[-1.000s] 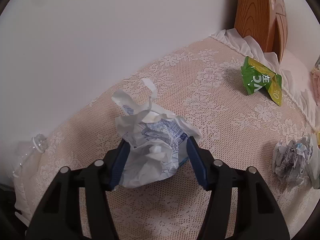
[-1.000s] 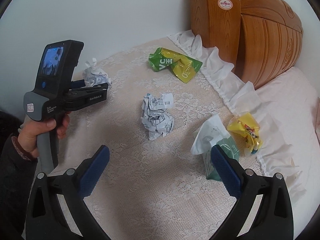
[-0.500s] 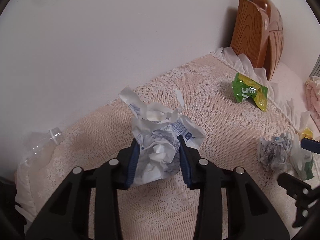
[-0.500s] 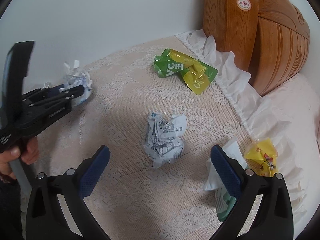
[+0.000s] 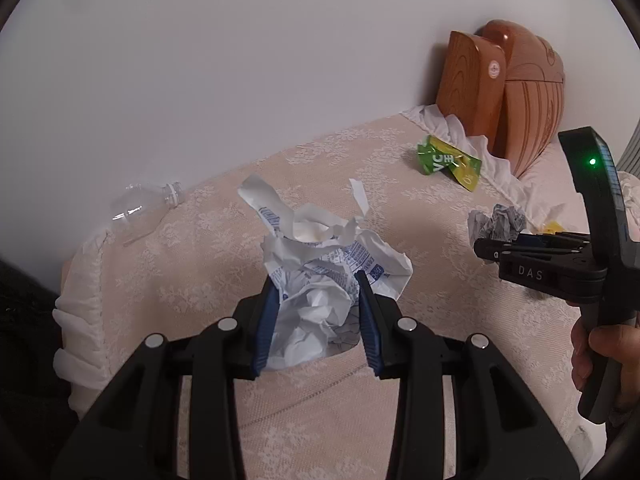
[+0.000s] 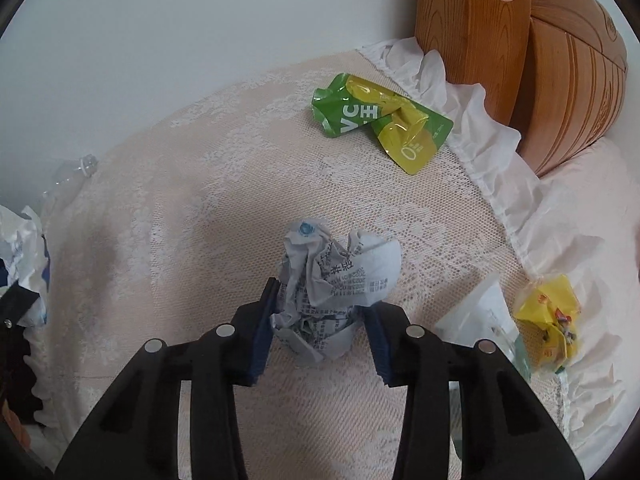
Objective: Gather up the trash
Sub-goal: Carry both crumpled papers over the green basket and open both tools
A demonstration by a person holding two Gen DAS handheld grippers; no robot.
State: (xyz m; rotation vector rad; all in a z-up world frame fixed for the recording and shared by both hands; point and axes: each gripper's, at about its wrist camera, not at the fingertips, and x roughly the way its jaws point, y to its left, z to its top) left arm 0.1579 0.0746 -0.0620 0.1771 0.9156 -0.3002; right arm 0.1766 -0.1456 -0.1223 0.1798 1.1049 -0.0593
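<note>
The bed (image 6: 168, 216) under its lace cover carries all the litter, with the headboard (image 6: 520, 48) at the far end. A second ago my left hand-held gripper (image 5: 316, 300) stood wide around the white wrapper (image 5: 320, 264); now its pads are squeezed into it and the wad looks raised off the lace, so I judge that piece secured. My right hand-held gripper (image 6: 320, 312) was wide open above the bed then; it has since come down and narrowed onto the paper ball (image 6: 332, 280), pads pressed against both sides, partly closed and gripping it. The ball seems to be resting on the cover, so lifting comes next.

That leaves two pieces in hand and the rest waiting: the green pouch (image 6: 380, 120) near the headboard, a clear bottle (image 5: 144, 208) at the wall edge, a white packet (image 6: 480, 312) and a yellow wrapper (image 6: 552, 320) just beside each other at my right. I see no bin in either view.
</note>
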